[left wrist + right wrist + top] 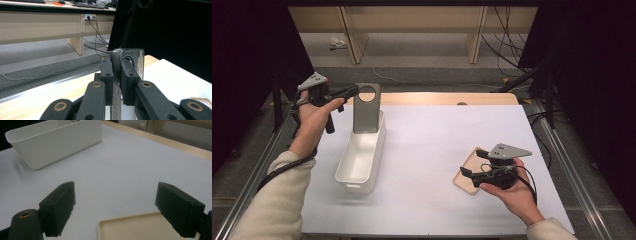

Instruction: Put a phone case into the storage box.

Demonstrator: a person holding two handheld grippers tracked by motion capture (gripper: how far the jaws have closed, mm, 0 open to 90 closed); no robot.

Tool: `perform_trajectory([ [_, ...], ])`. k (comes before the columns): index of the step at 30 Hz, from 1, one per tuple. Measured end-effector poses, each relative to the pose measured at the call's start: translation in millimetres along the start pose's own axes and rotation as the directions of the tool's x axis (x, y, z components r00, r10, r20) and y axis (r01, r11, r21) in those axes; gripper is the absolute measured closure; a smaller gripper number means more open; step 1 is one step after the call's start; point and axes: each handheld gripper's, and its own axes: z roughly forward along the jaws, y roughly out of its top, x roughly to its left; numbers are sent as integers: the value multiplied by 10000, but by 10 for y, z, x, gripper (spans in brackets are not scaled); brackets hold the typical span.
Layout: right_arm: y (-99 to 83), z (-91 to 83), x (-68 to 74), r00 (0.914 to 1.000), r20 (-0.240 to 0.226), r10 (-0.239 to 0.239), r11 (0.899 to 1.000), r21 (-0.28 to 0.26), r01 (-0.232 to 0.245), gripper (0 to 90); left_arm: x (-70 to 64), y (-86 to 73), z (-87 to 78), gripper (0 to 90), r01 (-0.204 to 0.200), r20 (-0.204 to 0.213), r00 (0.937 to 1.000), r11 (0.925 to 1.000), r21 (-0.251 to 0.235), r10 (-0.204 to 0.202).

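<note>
One step looks half done — the left claw [353, 90] is clamped on the grey metal plate [366, 109], standing upright in the white bin's [362, 160] far end, not yet released — while the right claw [472, 162] rests spread above the beige tray [147, 227].

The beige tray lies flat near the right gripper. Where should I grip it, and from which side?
Grip the tray's raised rim at the near edge, which lies between the open right gripper's jaws. Probably come in low from the person's side: the tray is flat and shallow, so only its thin rim offers a hold.
</note>
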Motion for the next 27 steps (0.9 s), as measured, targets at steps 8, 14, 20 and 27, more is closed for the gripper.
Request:
perform_trajectory([
  [8, -2, 3, -1, 10000, -24, -4, 10000, -7, 4, 172, 53, -26, 73, 816, 46, 15, 10000, 10000, -39, -45],
  [14, -3, 3, -3, 10000, -18, -9, 10000, 19, 9, 172, 78, -46, 132, 816, 127, -7, 9999, 9999, 40, -127],
  [20, -2, -1, -5, 10000, -38, 33, 10000, -27, -34, 172, 119, -82, 169, 817, 176, -70, 9998, 9998, 91, -175],
  [27, -2, 0, -5, 10000, -37, 28, 10000, -22, -28, 172, 157, -101, 202, 817, 152, -113, 9998, 9998, 103, -151],
])
